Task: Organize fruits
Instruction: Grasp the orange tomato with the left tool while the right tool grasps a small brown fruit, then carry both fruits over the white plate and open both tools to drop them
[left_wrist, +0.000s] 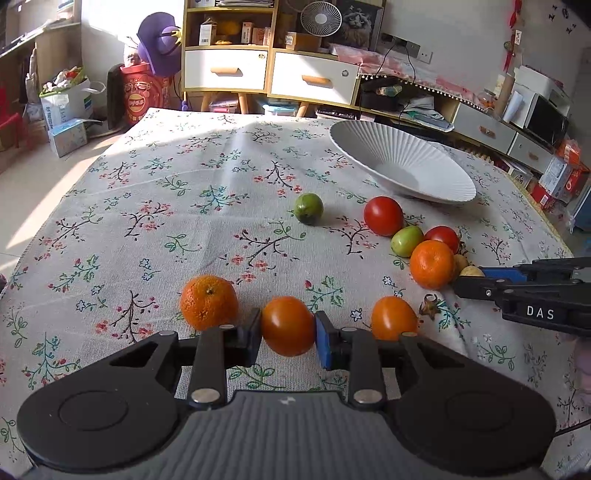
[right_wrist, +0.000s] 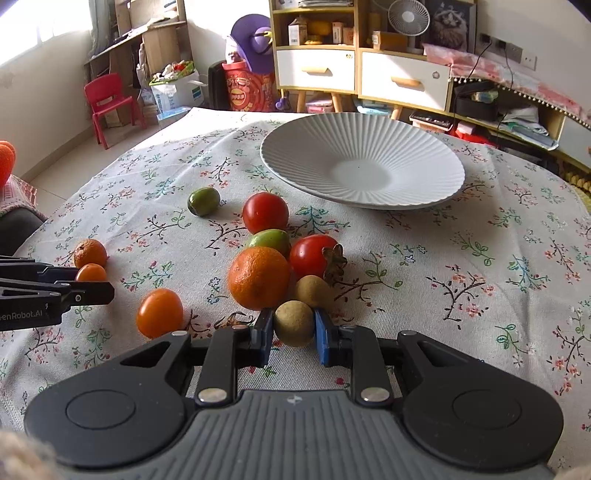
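Left wrist view: the left gripper (left_wrist: 288, 334) is clenched on an orange tomato (left_wrist: 288, 325), both pads pressing its sides, low over the floral tablecloth (left_wrist: 177, 206). A mandarin (left_wrist: 208, 302) lies just beside the left finger; a second orange tomato (left_wrist: 393, 317) lies near the right finger. The ribbed white bowl (left_wrist: 443, 184) stands empty at the far right. Lift straight up before travelling, so that neither neighbour is knocked. Right wrist view: the right gripper (right_wrist: 293, 334) grasps a small tan round fruit (right_wrist: 294, 322) at the near edge of a cluster, touching a large mandarin (right_wrist: 258, 277) and close to another tan fruit (right_wrist: 312, 291). Withdraw this fruit upward and toward the camera; a sideways pull would likely roll the cluster. Carry both loads to the bowl, which lies beyond the cluster, and release low over its centre.
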